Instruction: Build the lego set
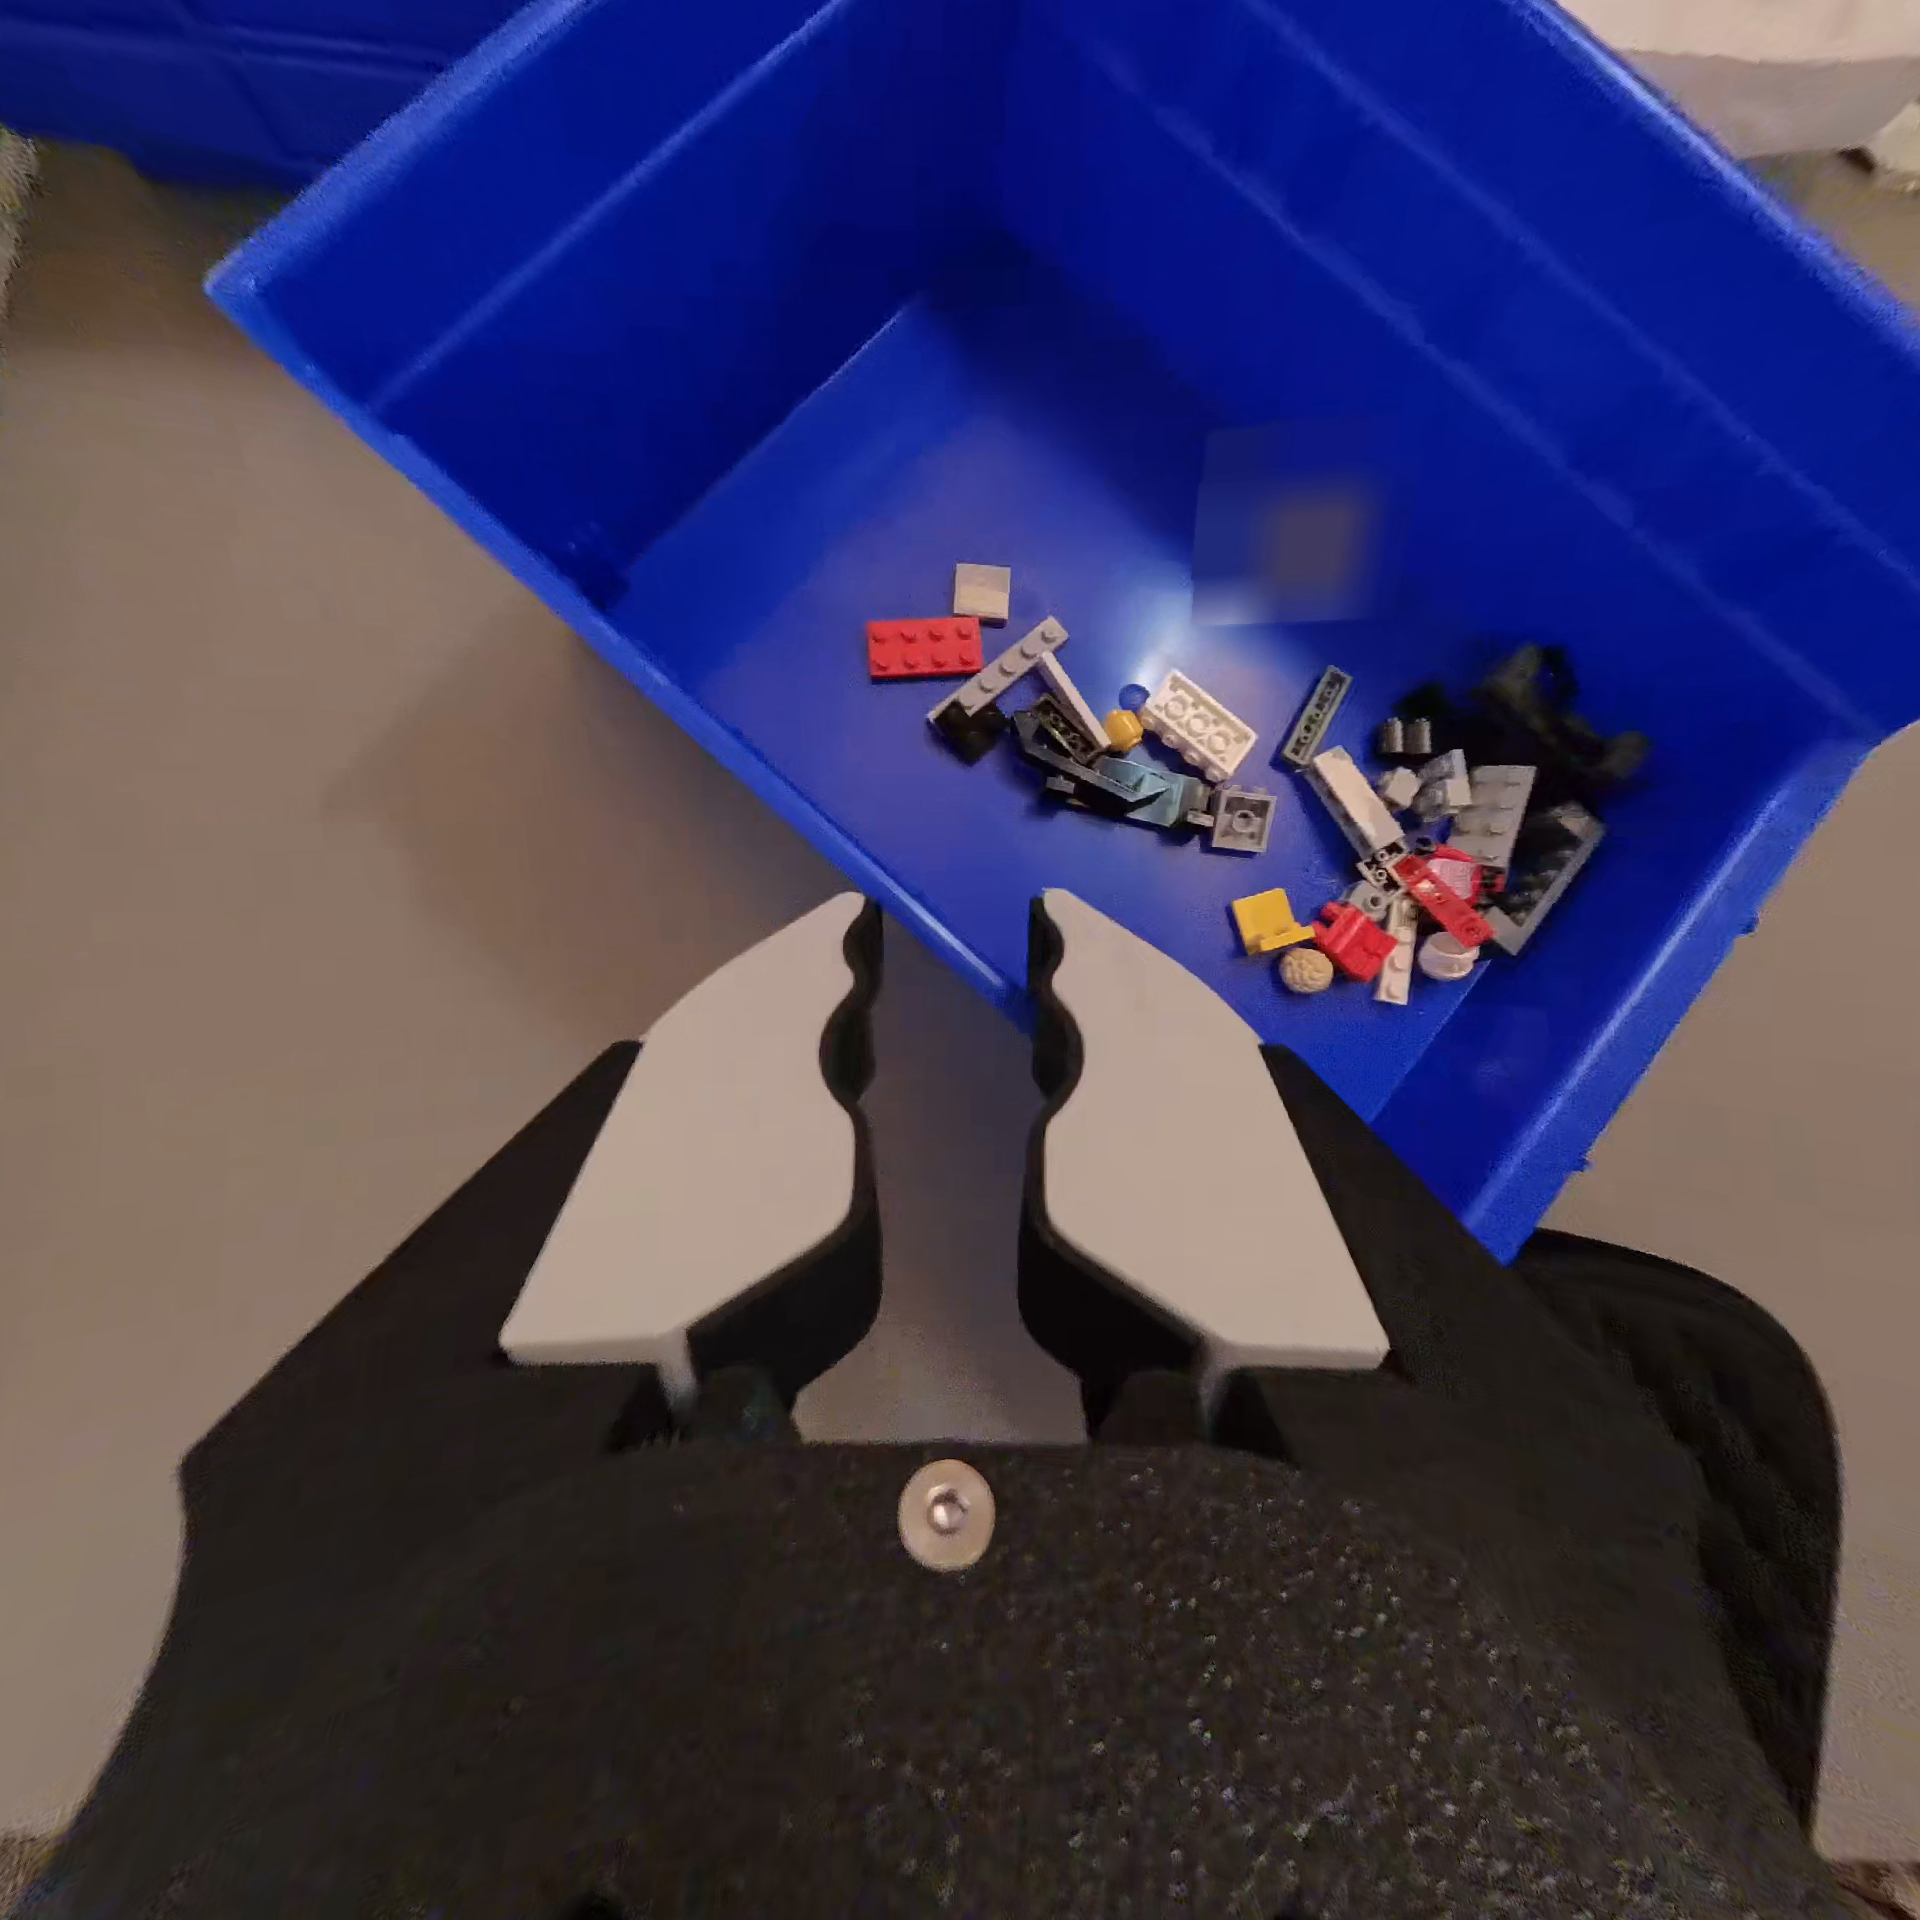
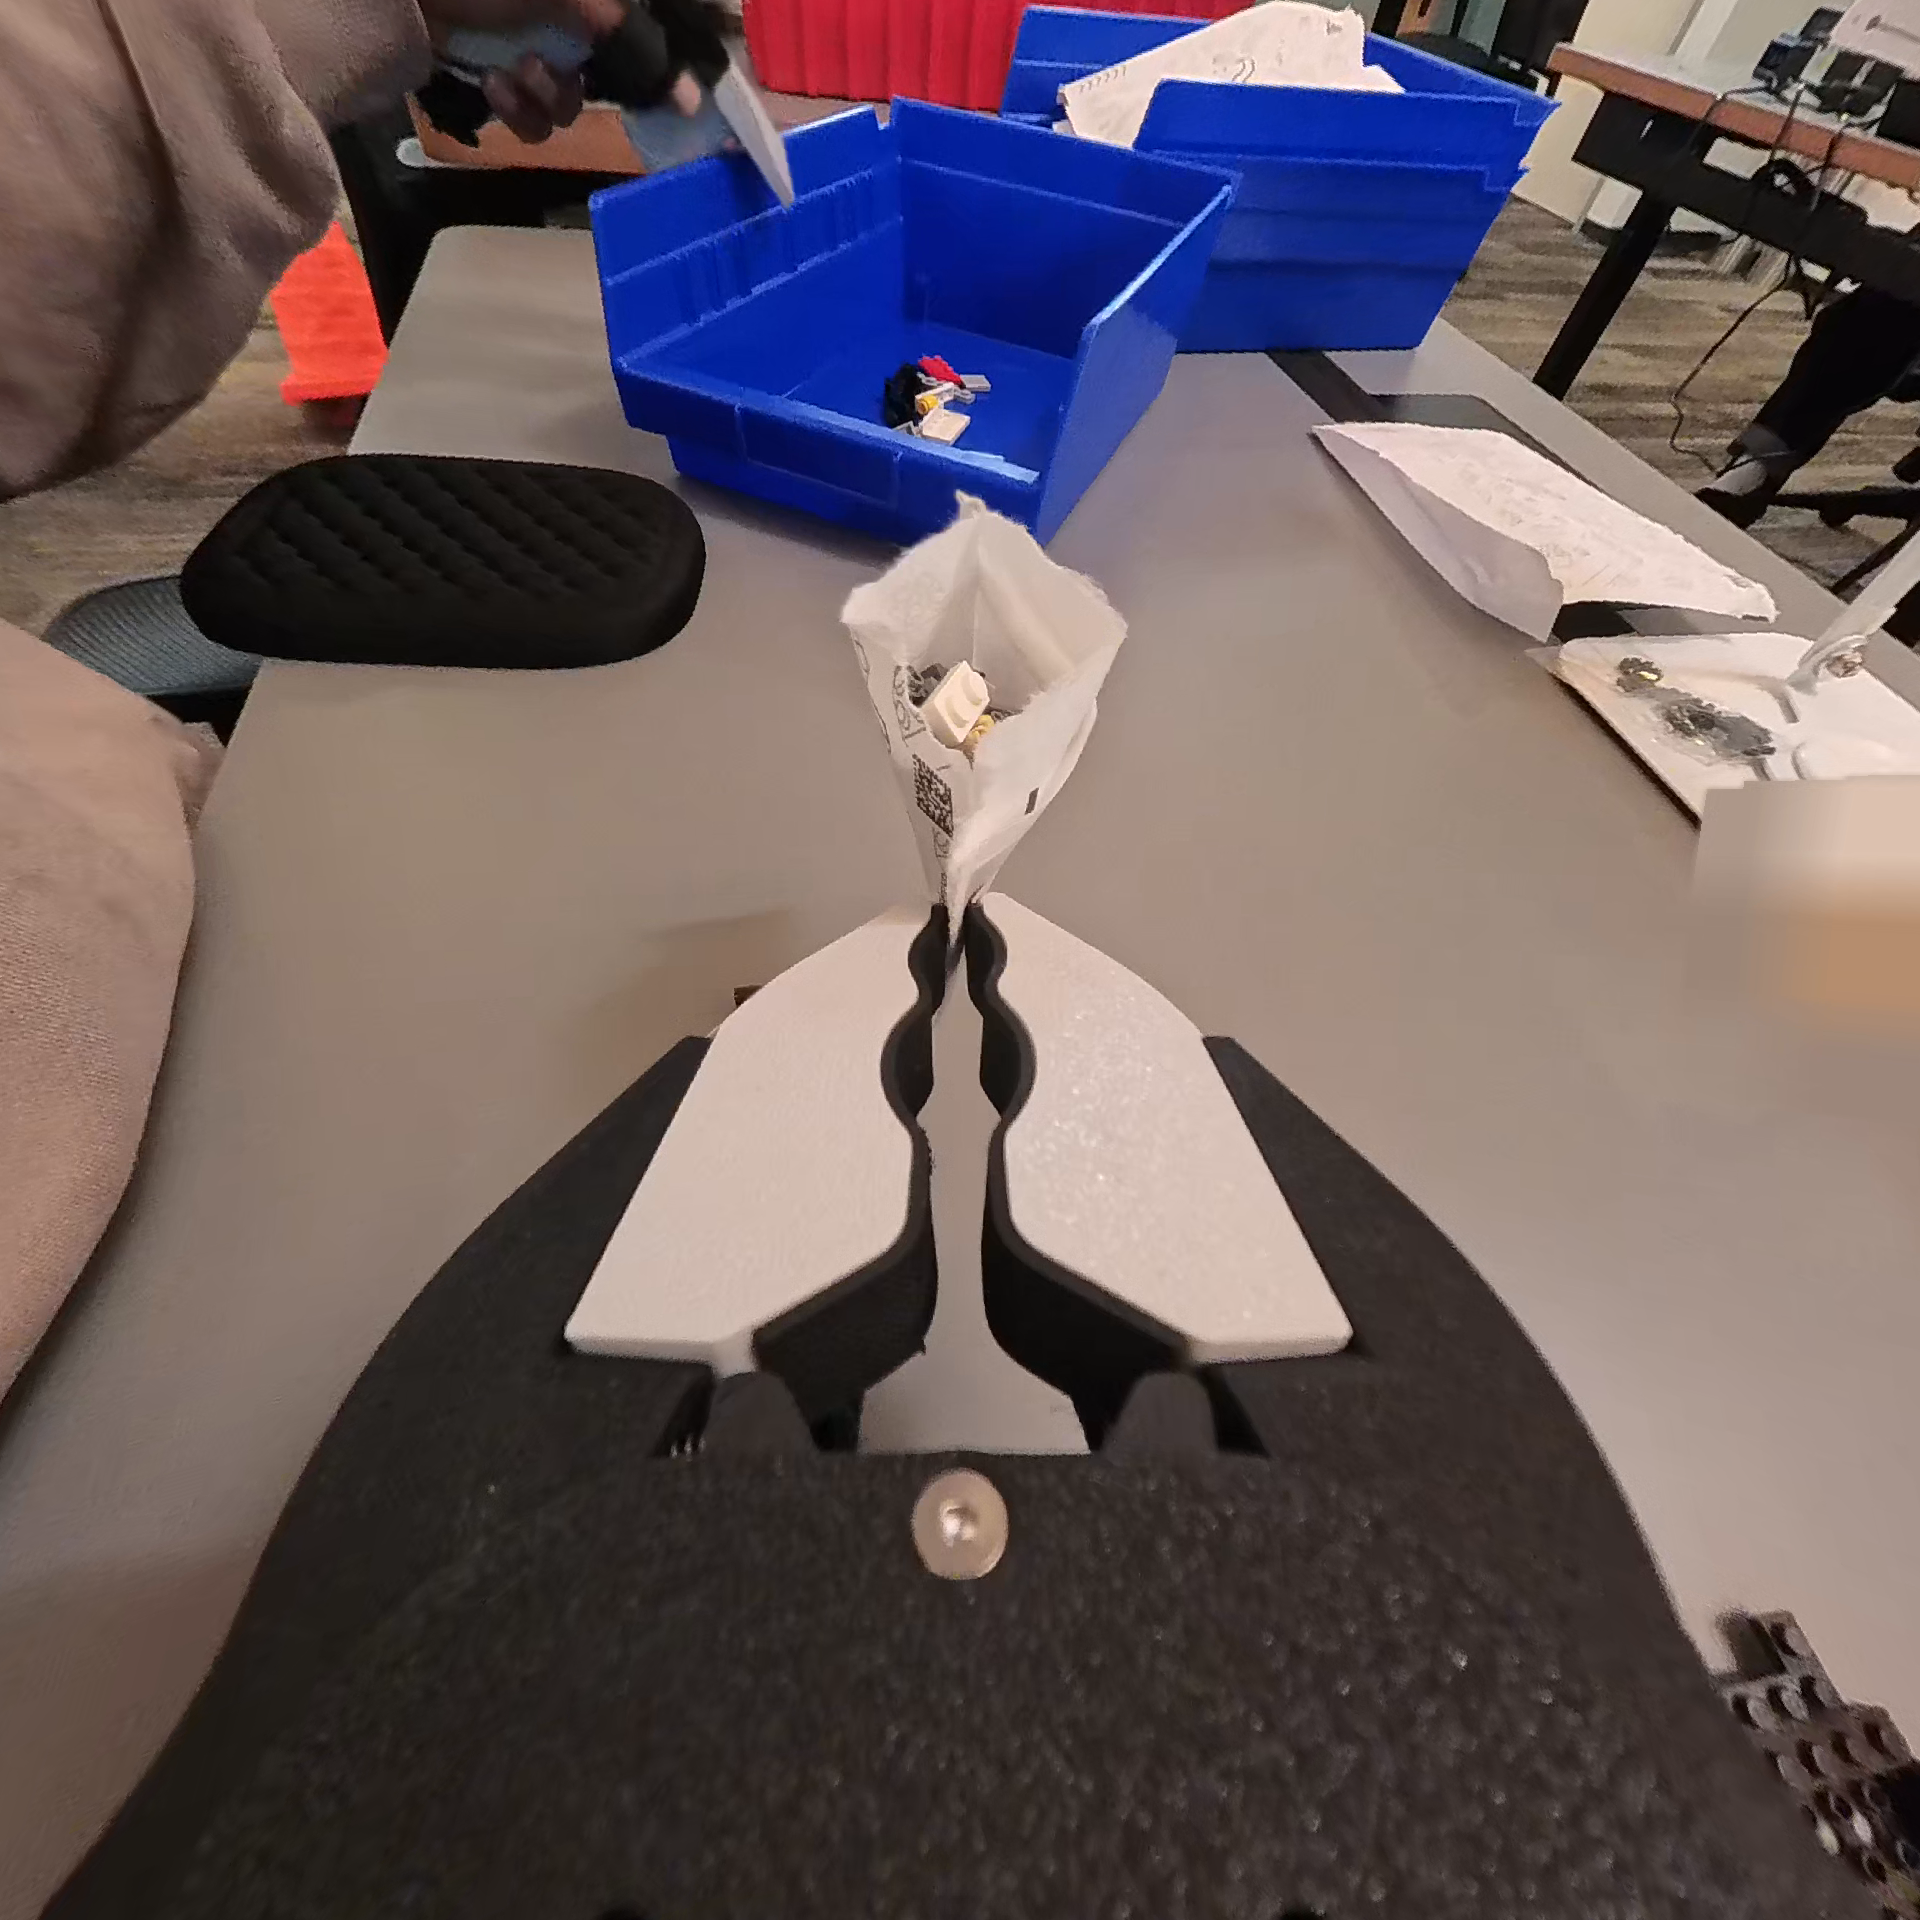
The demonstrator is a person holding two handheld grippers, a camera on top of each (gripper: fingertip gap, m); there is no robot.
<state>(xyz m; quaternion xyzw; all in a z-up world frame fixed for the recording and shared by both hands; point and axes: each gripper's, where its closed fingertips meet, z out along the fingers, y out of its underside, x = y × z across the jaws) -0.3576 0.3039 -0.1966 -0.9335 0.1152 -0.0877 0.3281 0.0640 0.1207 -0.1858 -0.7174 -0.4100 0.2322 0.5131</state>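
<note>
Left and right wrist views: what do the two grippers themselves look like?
The left gripper and the right gripper look alike: two flat pale-grey fingers with wavy black inner pads, set in a black, speckled, textured body with one silver screw at its centre. No cables show. A beige sleeve shows at left.

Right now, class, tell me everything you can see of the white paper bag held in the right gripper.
The white paper bag is small, crinkled, and printed with black markings on its side. The right gripper is shut on its twisted bottom end, so it stands upright above the grey table, its torn mouth open towards the camera. Inside lie a white lego plate and a few small grey and yellowish pieces. Only the gripper's fingers touch it. The blue bin sits beyond it.
</note>
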